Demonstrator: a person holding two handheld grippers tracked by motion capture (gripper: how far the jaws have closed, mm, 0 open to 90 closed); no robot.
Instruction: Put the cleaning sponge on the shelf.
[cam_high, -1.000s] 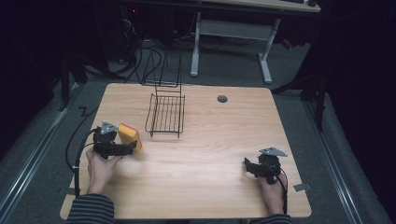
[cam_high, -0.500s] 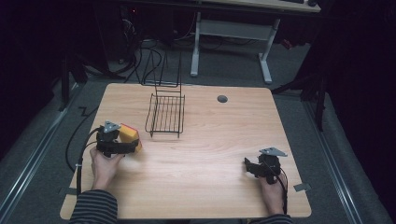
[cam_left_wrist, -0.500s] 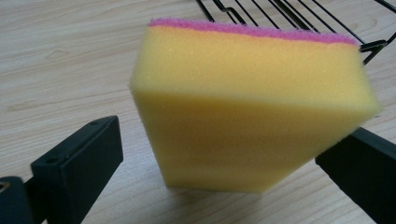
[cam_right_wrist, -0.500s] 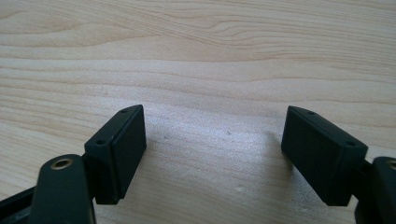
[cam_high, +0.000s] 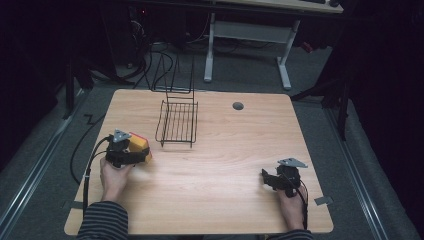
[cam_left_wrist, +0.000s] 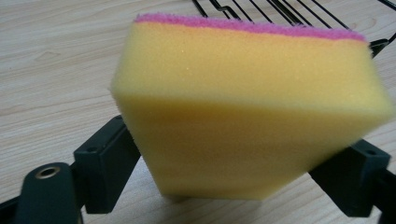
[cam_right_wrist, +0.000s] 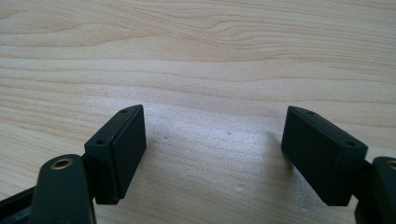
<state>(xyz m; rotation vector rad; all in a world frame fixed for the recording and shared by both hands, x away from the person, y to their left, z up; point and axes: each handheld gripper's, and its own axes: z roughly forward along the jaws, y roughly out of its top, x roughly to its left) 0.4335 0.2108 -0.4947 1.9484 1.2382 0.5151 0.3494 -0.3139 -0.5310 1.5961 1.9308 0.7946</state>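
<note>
Resting between the two black jaws of the left gripper (cam_high: 142, 152), a yellow sponge (cam_left_wrist: 252, 116) with a pink scouring layer on its far face is clamped from both sides and held clear of the wood, as the left gripper view shows. In the high view the sponge (cam_high: 140, 147) sits at the left side of the worktop (cam_high: 220, 165), near the front left corner of a black wire rack (cam_high: 177, 122). The rack stands toward the back of the worktop, left of centre, with a taller wire frame rising at its far end; its wires cross the top of the left gripper view just beyond the sponge. The person's left hand (cam_high: 114, 175) grasps the left gripper from behind, a striped sleeve (cam_high: 102, 222) reaching to the near edge.

Well apart, near the front right corner, the right gripper (cam_right_wrist: 212, 154) points leftward over bare wood; its jaws stand wide apart with nothing between them. The right hand (cam_high: 291, 202) holds it. A small round dark hole (cam_high: 238, 106) lies in the worktop toward the back, right of the rack. A pale desk frame (cam_high: 250, 35) stands on the grey floor beyond.
</note>
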